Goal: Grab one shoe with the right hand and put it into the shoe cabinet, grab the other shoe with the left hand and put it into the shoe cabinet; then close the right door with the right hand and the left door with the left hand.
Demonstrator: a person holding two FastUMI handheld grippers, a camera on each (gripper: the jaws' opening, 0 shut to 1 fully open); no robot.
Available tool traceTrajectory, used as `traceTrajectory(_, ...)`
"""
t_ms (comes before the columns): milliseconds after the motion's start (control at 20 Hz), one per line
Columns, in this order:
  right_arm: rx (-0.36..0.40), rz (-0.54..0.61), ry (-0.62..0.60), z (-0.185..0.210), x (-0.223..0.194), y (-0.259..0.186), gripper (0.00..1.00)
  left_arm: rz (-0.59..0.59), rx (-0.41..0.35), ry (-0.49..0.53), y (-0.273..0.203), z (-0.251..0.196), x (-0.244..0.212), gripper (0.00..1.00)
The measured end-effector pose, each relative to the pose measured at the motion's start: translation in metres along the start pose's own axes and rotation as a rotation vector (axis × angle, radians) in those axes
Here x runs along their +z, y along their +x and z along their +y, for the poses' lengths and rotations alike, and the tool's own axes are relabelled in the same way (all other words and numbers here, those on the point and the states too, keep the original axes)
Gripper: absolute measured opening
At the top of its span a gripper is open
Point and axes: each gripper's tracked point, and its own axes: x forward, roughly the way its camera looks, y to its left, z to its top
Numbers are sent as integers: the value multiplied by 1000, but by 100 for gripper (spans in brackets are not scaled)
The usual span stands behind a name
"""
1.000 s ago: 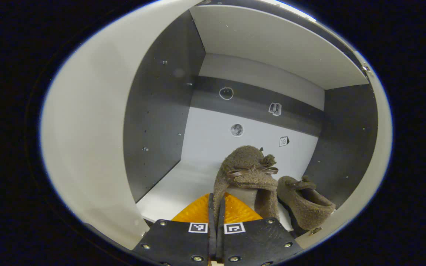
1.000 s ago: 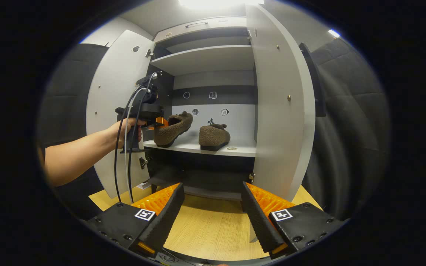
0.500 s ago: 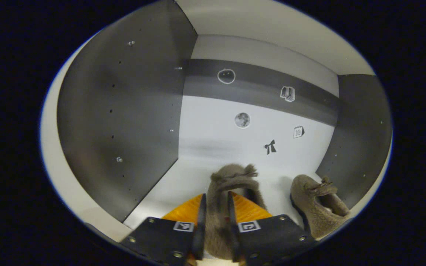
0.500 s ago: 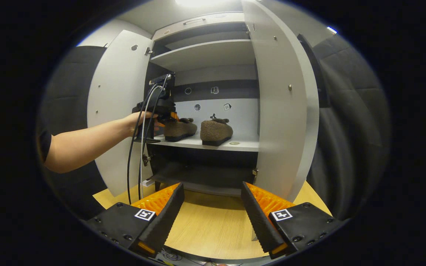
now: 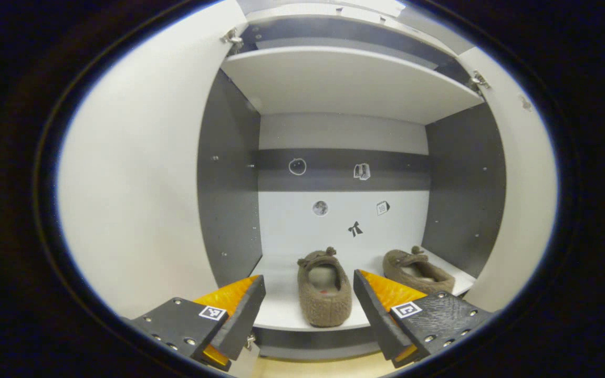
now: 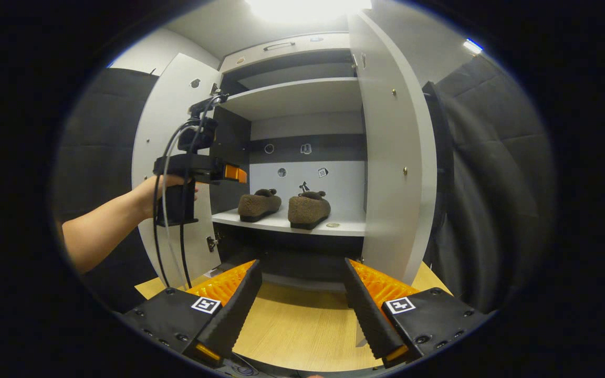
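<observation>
Shoes, the left shoe (image 5: 324,294) and right shoe (image 5: 418,270), sit low-centre on the cabinet shelf (image 5: 281,310), seemingly apart, while left gripper (image 5: 308,315) and right gripper (image 6: 300,304) gape empty, doors open.

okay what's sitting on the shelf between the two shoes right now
Nothing: bare shelf separates the left shoe from the right shoe. They stand apart in the left gripper view, and the right gripper view shows the same gap.

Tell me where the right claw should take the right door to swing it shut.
Take the right door by its free front edge, coming from its outer right side with the open right claw: it stands wide open, edge toward the camera, so pushing there likely swings it closed.
</observation>
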Motion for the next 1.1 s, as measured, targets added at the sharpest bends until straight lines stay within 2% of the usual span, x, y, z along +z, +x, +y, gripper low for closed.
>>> traceTrajectory(300, -20, -49, 16, 0, 24, -18, 98, -46, -38, 23, -101, 5, 0, 100)
traceTrajectory(550, -34, -81, 38, -3, 40, -31, 98, -72, -24, 20, -169, 20, -16, 100)
traceTrajectory(950, -24, -112, 35, 3, 58, -51, 98, -60, 13, -9, -233, 48, -42, 100)
traceTrajectory(1100, -72, -118, 19, -13, 67, -60, 98, -67, 21, -10, -245, 55, -44, 100)
